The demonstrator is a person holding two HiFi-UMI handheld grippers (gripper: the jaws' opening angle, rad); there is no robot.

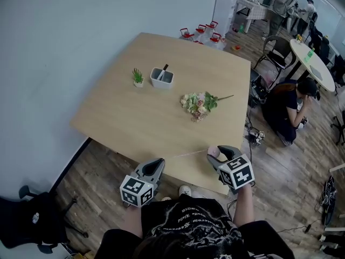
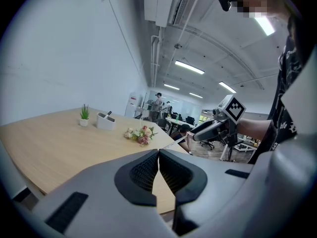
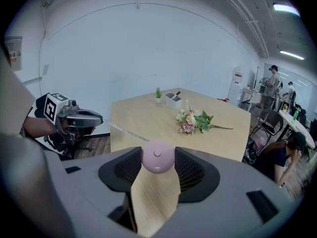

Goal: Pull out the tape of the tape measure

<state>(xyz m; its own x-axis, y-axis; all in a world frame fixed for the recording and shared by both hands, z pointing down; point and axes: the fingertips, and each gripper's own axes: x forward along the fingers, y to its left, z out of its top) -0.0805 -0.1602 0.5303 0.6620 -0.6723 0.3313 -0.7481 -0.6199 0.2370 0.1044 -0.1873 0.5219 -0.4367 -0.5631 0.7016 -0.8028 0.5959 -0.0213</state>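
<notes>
Head view: we see a thin pale tape (image 1: 186, 155) stretched between 2 grippers. Left gripper view: our left gripper (image 2: 158, 153) pinches its end (jaws together). Right gripper view: our right gripper (image 3: 157, 151) clamps the round pink tape measure (image 3: 158, 157).

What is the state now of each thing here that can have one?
Round pink tape measure: held in right gripper's jaws.
Thin pale tape: pulled out, straight between both grippers.
Left gripper: jaws shut on tape end.
Pale flower bouquet: lying on wooden table.
</notes>
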